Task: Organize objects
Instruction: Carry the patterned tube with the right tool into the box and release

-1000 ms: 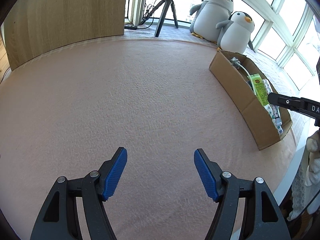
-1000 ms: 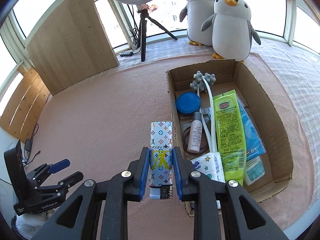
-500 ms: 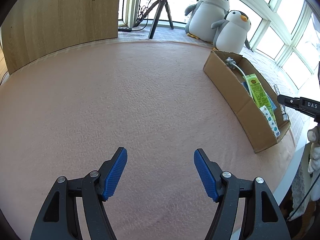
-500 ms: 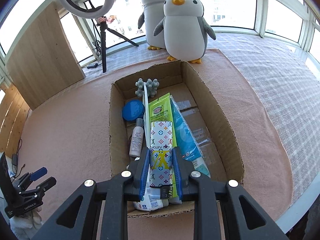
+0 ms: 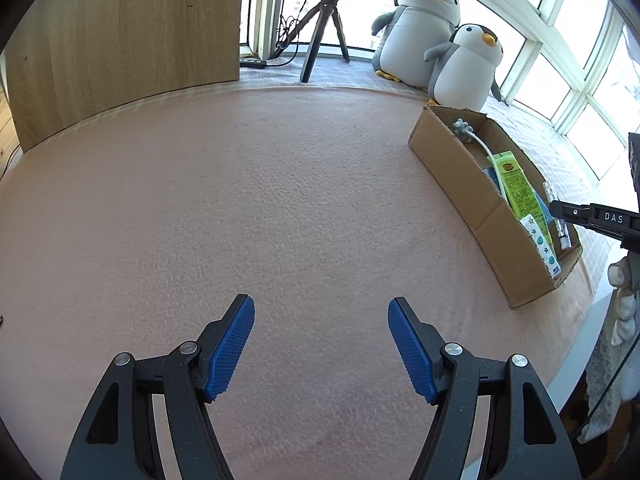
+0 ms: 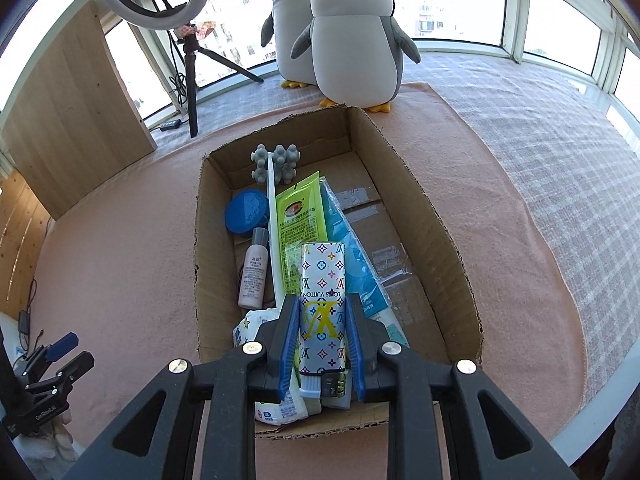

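My right gripper is shut on a white patterned lighter, held lengthwise over the near end of an open cardboard box. Inside the box lie a green tube, a blue pouch, a blue lid, a small white bottle and a white-handled grey massager. My left gripper stands open above bare pink cloth with nothing between its blue pads. In the left wrist view the box sits at the right, with the lighter above it.
A pink cloth covers the surface. Two plush penguins stand behind the box. A ring light on a tripod and a wooden panel stand at the back. The surface's edge runs just right of the box.
My right gripper has carried the lighter from beside the box's left wall to over its inside and closer down. The left gripper has hardly moved, only turning slightly.
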`<state>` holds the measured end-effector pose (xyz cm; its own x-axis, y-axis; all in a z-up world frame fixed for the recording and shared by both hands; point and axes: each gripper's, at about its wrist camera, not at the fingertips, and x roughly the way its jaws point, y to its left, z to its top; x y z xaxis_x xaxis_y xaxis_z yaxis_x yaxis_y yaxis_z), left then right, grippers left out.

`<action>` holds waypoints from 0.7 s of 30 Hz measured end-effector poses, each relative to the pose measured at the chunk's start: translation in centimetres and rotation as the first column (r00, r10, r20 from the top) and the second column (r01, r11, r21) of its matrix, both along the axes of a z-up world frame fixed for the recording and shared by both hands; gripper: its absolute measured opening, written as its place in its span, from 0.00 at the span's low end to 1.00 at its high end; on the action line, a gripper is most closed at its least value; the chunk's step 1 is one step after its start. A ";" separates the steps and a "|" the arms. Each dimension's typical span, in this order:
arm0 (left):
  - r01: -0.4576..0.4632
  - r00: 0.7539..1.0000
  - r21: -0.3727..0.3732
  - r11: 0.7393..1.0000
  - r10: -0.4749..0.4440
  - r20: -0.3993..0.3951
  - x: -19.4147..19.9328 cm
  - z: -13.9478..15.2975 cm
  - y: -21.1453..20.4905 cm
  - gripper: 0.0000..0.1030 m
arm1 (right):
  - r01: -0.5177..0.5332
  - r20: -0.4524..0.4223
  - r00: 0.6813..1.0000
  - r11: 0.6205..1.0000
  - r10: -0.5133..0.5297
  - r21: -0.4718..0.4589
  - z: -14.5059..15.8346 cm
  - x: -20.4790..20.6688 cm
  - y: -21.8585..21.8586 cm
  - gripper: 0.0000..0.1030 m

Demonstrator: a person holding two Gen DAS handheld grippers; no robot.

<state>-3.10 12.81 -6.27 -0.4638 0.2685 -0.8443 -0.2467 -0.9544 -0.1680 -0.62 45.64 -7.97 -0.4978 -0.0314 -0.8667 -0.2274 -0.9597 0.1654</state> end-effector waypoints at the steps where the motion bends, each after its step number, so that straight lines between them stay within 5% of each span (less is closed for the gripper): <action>1: 0.001 1.000 0.000 1.000 -0.001 0.000 0.0 0.0 0.0 0.71 | 0.003 0.001 1.000 1.000 -0.003 0.002 0.0 0.0 0.1 0.20; 15: 0.004 1.000 -0.003 1.000 -0.004 -0.002 0.2 0.2 -0.7 0.71 | 0.021 -0.003 1.000 1.000 -0.021 0.008 0.6 0.3 -0.9 0.21; 21: -0.008 1.000 -0.004 1.000 0.008 -0.012 0.4 0.5 -2.2 0.71 | 0.003 -0.016 1.000 1.000 -0.003 0.011 1.0 0.3 -2.8 0.33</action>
<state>-2.66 10.61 -5.78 -0.4761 0.2615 -0.8396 -0.2412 -0.9570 -0.1612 -0.36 42.81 -6.93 -0.5119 -0.0203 -0.8588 -0.2273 -0.9609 0.1583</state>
